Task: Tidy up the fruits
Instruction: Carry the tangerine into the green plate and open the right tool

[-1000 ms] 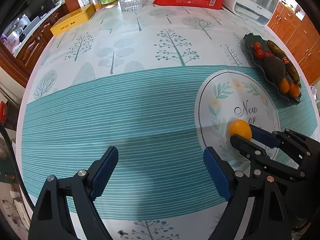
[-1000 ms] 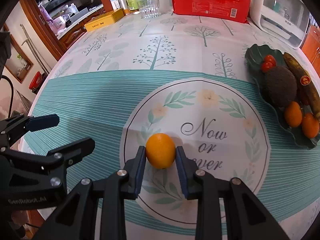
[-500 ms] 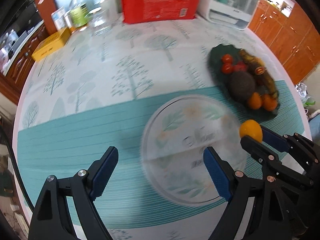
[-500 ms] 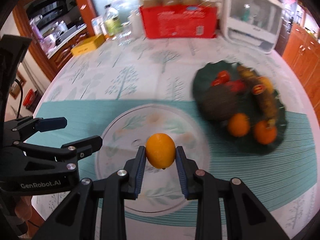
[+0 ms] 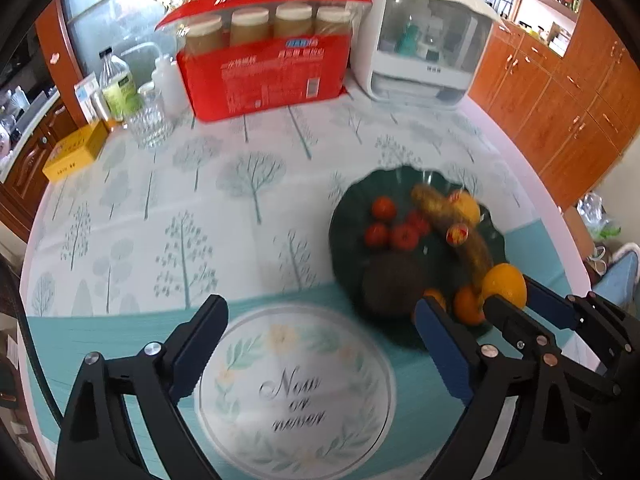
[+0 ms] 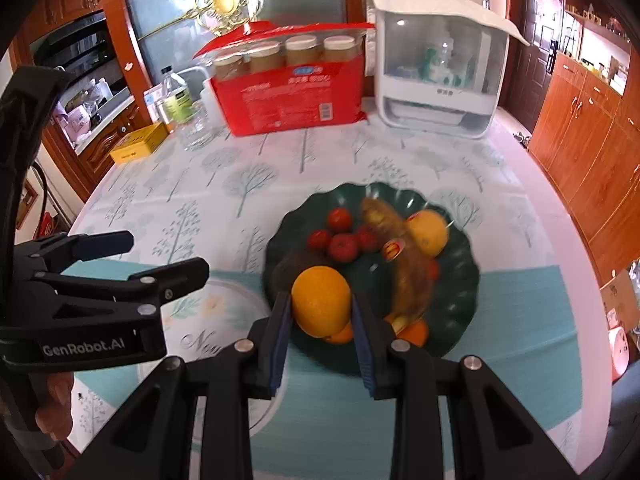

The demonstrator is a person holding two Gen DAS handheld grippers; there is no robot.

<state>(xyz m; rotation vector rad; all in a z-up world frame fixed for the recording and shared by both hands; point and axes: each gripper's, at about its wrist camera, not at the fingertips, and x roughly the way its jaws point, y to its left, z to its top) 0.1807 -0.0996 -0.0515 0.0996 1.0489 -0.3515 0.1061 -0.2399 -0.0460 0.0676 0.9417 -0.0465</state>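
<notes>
The right tongs [image 6: 321, 322] pinch an orange [image 6: 321, 301] between their 2 blue pads, 1 pad pressed on each side of the fruit. The orange is held up off the counter [image 6: 280, 168], over the near edge of a dark green plate [image 6: 460, 312]. In the left wrist view the same orange [image 5: 504, 286] shows at the right, clamped in the right tongs [image 5: 510, 300] above the plate [image 5: 348, 216].

The left tongs [image 5: 320, 344] are spread wide with nothing between the pads; their jaws have just been opening further. They hang over the round "Now or never" print [image 5: 296, 396] on the teal band of the tablecloth. From the right wrist view the left tongs [image 6: 164, 254] sit at the left, with part of a hand [image 6: 54, 408] gripping the handle below them.

On the plate lie 4 small red tomatoes [image 6: 342, 246], a long brownish banana [image 6: 408, 272] with a sticker, a yellow fruit [image 6: 428, 232] beside it, a dark rough-skinned fruit [image 5: 390, 284], and small oranges [image 6: 414, 334] at the near rim, partly hidden.

Farther back on the counter stand a red package [image 6: 288, 100] holding 4 jars, a white cabinet-like appliance [image 6: 436, 68], a clear glass [image 6: 196, 128], a bottle [image 6: 174, 96] and a yellow box [image 6: 138, 146]. Wooden cupboards [image 6: 592, 140] line the right wall.
</notes>
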